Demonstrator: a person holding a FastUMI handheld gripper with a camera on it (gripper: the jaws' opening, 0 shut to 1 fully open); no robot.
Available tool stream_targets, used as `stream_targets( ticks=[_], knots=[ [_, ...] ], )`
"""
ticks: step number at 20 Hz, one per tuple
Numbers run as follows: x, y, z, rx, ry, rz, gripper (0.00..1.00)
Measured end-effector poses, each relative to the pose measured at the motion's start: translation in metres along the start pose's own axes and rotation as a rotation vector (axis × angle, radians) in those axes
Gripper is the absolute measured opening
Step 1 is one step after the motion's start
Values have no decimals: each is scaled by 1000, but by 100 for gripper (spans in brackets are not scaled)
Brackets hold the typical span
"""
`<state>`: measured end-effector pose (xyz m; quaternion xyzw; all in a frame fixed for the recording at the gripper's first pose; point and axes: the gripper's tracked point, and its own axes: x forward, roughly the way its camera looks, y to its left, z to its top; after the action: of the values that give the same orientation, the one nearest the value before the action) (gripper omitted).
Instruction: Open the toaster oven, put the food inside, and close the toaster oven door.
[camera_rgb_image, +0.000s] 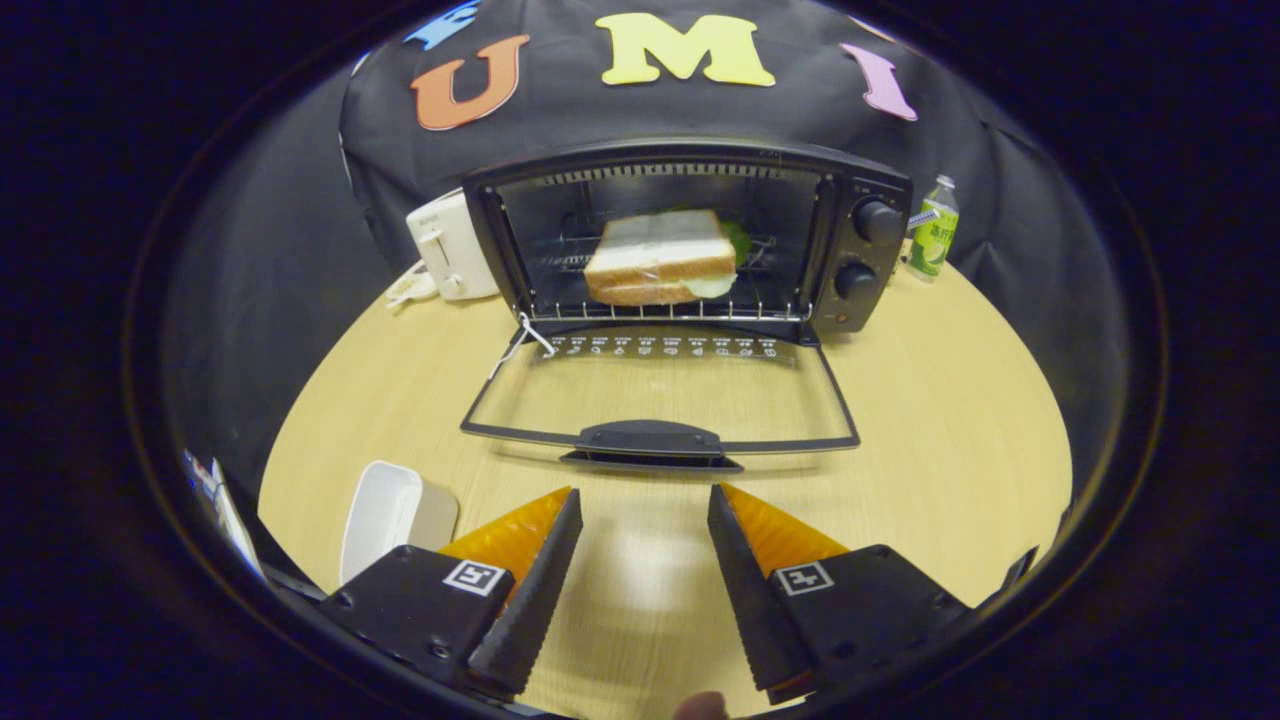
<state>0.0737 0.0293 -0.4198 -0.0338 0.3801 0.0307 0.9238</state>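
The gripper (645, 500) hangs above the round wooden table (940, 420) with its two fingers spread wide apart. Nothing is between them; one sees bare wood in the gap. The fingers touch no object.

At 12 o'clock from the fingertips, just ahead of them, lies the glass door (660, 395) of the toaster oven (690, 235). The door is folded fully down, almost flat over the table, and its dark handle (650, 440) is the part nearest to the fingers. A thin white string (525, 340) hangs at the left hinge corner of the door.

Beyond the door, also at 12 o'clock, the oven stands open. The sandwich (660, 258) sits inside on the wire rack (680, 305), in the middle of the chamber; something green shows at its right side. Two black knobs (868, 250) are on the right panel of the oven.

At about 10 o'clock from the oven, touching or just beside its left wall, stands a white toaster (450, 245). At about 2 o'clock, near the right side of the oven, a small bottle (933, 235) with a green label stands upright.

At 9 o'clock from the left finger, close beside it, a white tray (385, 515) lies on the table.
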Motion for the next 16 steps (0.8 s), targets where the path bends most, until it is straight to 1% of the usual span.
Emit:
stream_targets(
  ticks=[6,10,14,16],
  knots=[
    [23,-1,-5,-41,14,-37,84],
    [32,-5,-7,-3,30,-80,84],
    [31,-4,-2,75,39,-69,83],
    [24,-4,3,68,28,-73,83]
  ],
)
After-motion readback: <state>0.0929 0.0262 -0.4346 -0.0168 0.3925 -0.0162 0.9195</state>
